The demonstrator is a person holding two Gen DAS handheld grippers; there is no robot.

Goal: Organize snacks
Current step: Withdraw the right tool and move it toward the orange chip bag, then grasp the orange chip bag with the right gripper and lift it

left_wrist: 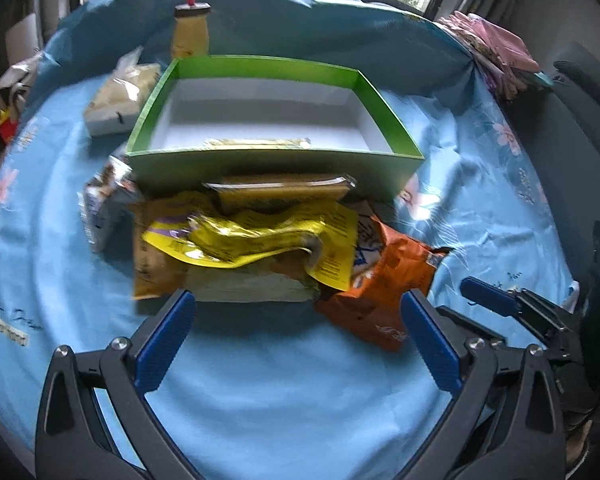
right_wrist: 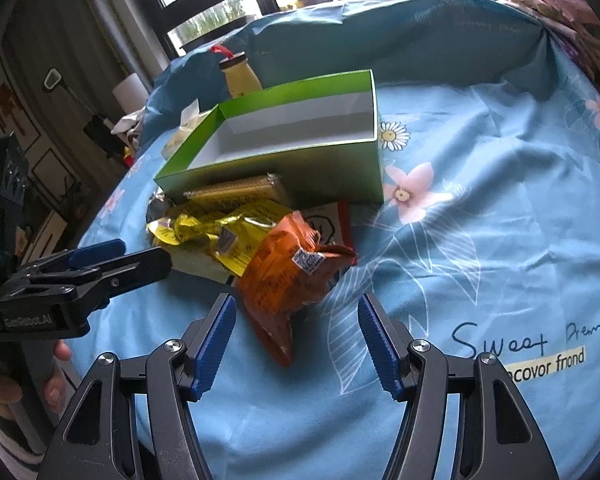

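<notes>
An open green box point(left_wrist: 276, 164) point(right_wrist: 339, 168) stands mid-table; a yellowish packet's edge point(left_wrist: 256, 143) shows inside it. A snack pile lies against its front wall: a brown biscuit pack point(left_wrist: 280, 190) point(right_wrist: 236, 190), a crumpled yellow bag point(left_wrist: 252, 240) point(right_wrist: 204, 226), an orange bag point(left_wrist: 383, 280) point(right_wrist: 284, 268) and a silver packet point(left_wrist: 104, 204). My left gripper point(left_wrist: 300, 304) point(right_wrist: 140, 256) is open just short of the pile's near edge, nothing between its pads. My right gripper point(right_wrist: 296, 308) point(left_wrist: 471, 304) is open, its pads on either side of the orange bag's near end, not pressing it.
A yellow drink bottle point(left_wrist: 190, 32) point(right_wrist: 242, 76) with a red loop stands behind the box, a pale cracker bag point(left_wrist: 120, 96) to its left. Folded pink cloths point(left_wrist: 495, 56) point(right_wrist: 555, 4) sit at the far right edge. A blue flowered cloth point(right_wrist: 479, 240) covers the table.
</notes>
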